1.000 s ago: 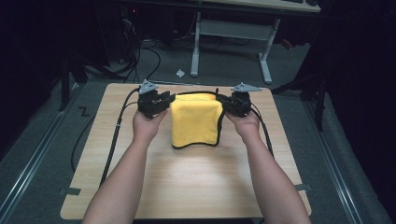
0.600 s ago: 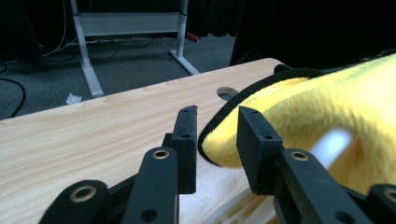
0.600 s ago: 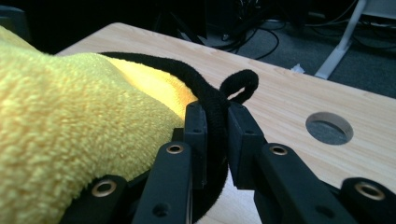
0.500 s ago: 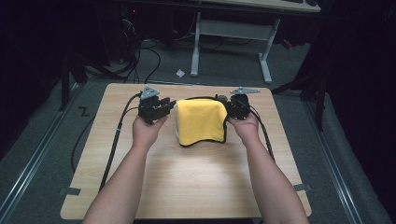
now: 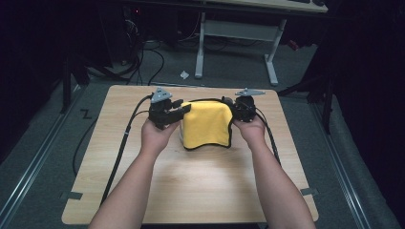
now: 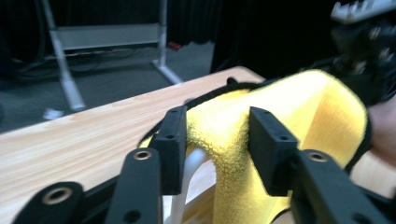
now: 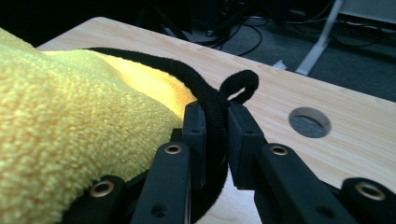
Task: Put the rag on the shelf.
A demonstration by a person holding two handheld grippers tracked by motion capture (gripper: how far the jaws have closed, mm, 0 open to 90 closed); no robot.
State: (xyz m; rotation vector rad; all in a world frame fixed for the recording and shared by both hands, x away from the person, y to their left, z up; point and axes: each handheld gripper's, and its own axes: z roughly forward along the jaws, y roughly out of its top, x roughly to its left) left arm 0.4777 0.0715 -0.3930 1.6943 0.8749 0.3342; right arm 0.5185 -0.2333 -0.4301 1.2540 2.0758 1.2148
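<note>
On the far half of the light wooden tabletop, seen from the high view, a yellow cloth with black edging stands draped between my two hands, my left tongs at its left edge and my right tongs at its right edge; a cable trails from the left tongs toward the near left of the tabletop. In the left gripper view, my left tongs straddle a fold of the yellow cloth; their jaws have just been opening, and the fold sits between them with the left pad standing clear of it, so the hold is released. A white object, too hidden to identify, shows beneath the cloth, and my right tongs appear blurred at the cloth's far end. In the right gripper view, my right tongs are clamped on the black edging of the yellow cloth, just below a small black hanging loop; a round hole in the tabletop lies beyond, well apart from the cloth.
</note>
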